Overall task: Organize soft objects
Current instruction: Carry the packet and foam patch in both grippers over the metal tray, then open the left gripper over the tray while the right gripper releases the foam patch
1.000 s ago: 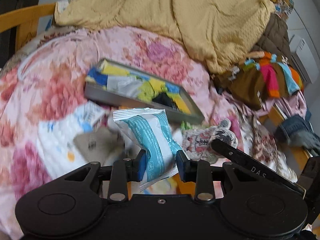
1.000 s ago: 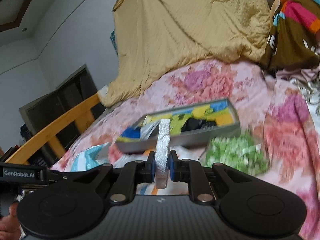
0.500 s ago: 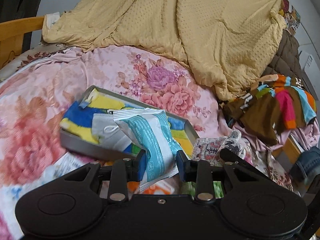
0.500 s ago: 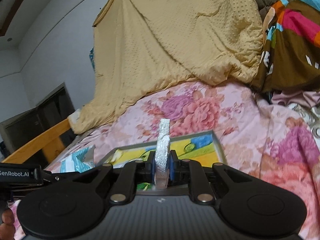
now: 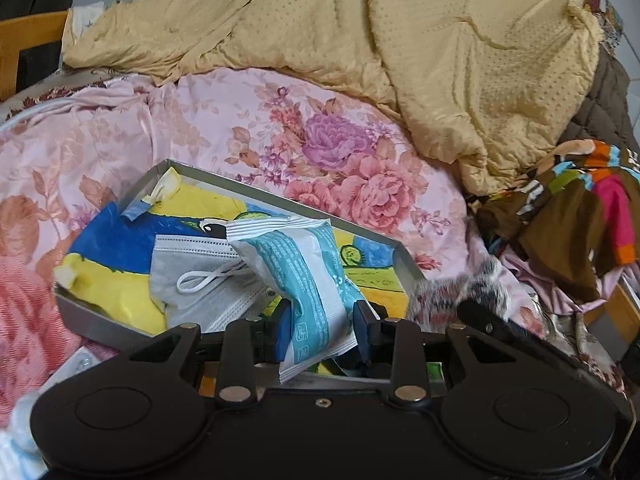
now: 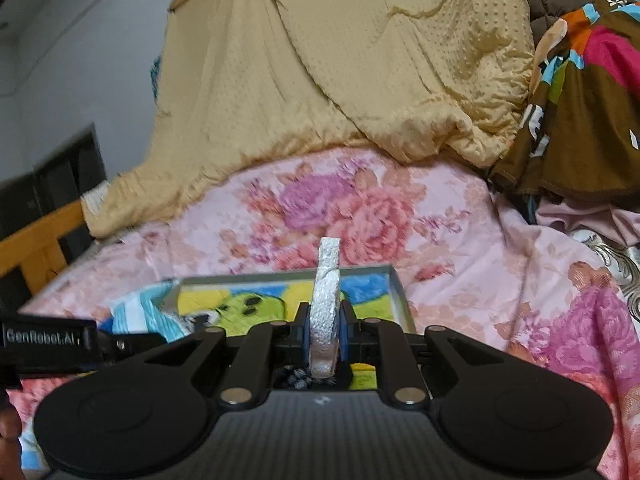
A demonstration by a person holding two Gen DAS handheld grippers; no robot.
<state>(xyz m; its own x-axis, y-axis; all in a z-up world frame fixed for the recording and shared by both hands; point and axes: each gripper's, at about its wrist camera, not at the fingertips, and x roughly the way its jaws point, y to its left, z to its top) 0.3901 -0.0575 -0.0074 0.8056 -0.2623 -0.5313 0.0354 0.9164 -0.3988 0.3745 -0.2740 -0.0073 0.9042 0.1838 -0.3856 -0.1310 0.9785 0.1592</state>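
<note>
Both grippers held cargo above the tray [image 5: 404, 250]: my left gripper [image 5: 321, 326] clamped a teal packet [image 5: 304, 276], my right gripper [image 6: 324, 330] pinched a white pad [image 6: 326, 300]. One mask [image 5: 200, 280] lay inside the tray.

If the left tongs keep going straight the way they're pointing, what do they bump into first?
Probably the grey tray. The left tongs point down at it while squeezing a blue-and-white packet, so the packet would likely touch the colourful cloth inside first. Depth is hard to judge here.
</note>
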